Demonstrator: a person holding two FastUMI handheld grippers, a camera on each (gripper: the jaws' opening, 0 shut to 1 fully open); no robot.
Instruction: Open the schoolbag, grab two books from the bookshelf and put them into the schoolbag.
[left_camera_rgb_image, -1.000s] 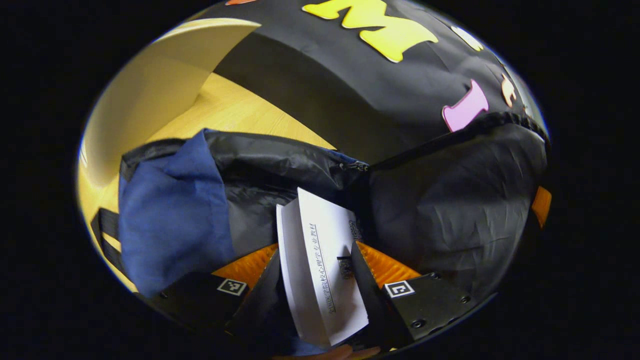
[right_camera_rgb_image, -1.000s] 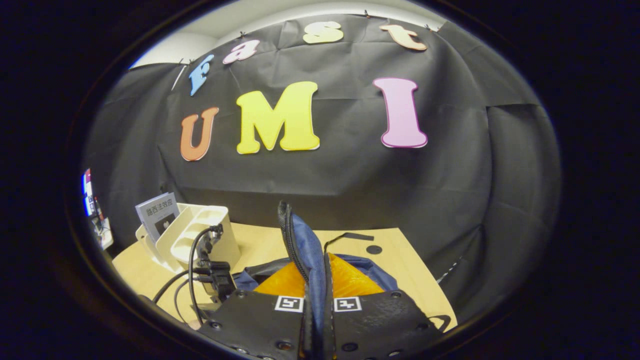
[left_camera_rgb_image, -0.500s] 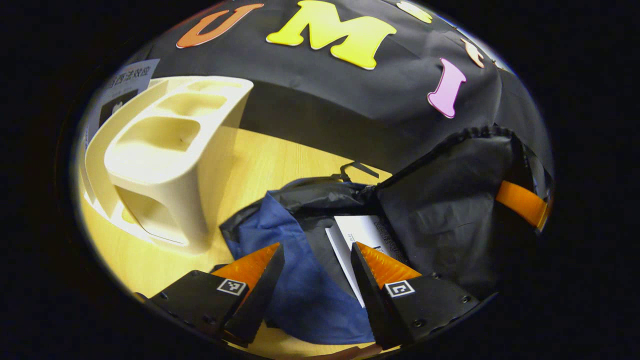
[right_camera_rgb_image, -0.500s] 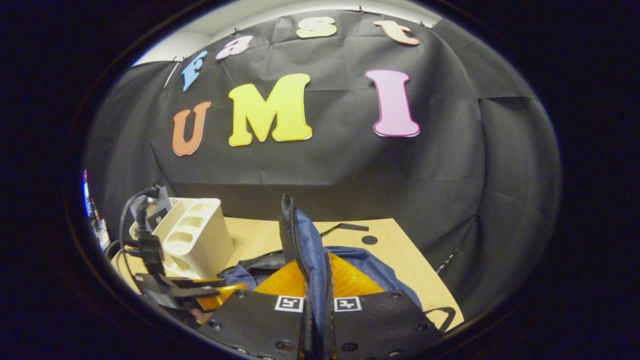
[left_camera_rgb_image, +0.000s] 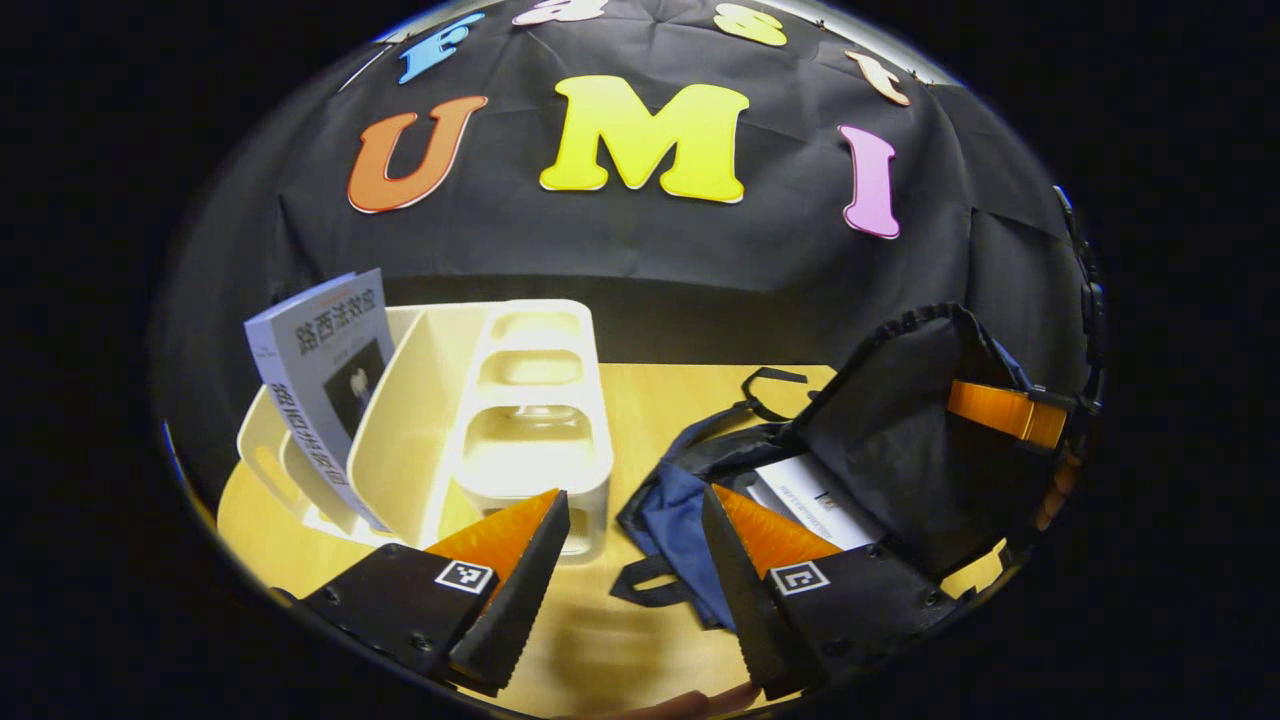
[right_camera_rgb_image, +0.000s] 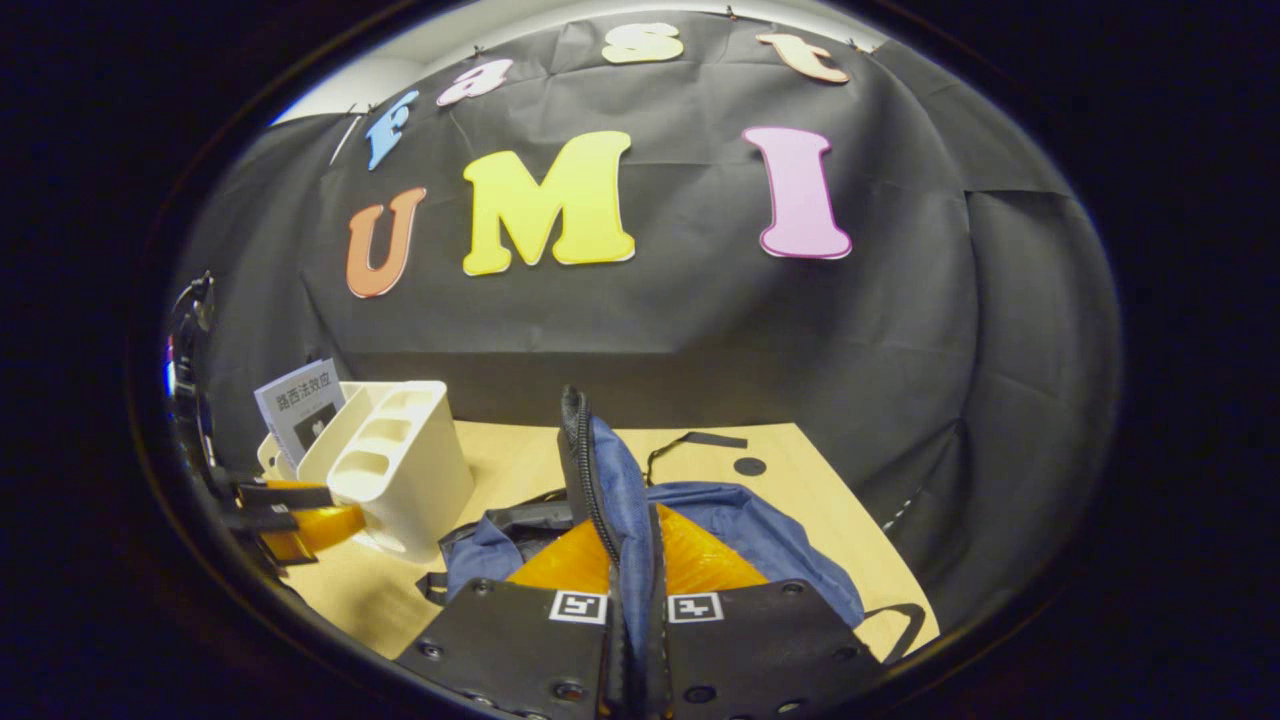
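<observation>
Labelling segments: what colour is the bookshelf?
Cream white, plain, no pattern. The bookshelf shows best in the left gripper view.

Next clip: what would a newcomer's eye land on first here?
Probably the blue bag lying open on the table, its flap pinched upright by the right tool, with a white book inside. Next, the cream shelf at left with one grey book standing in it, and the left tool open over the table between shelf and bag.

dim booth, light from above; table (left_camera_rgb_image: 640, 420) brightly lit; strong fisheye bending at edges; rims perhaps slightly blurred
</observation>
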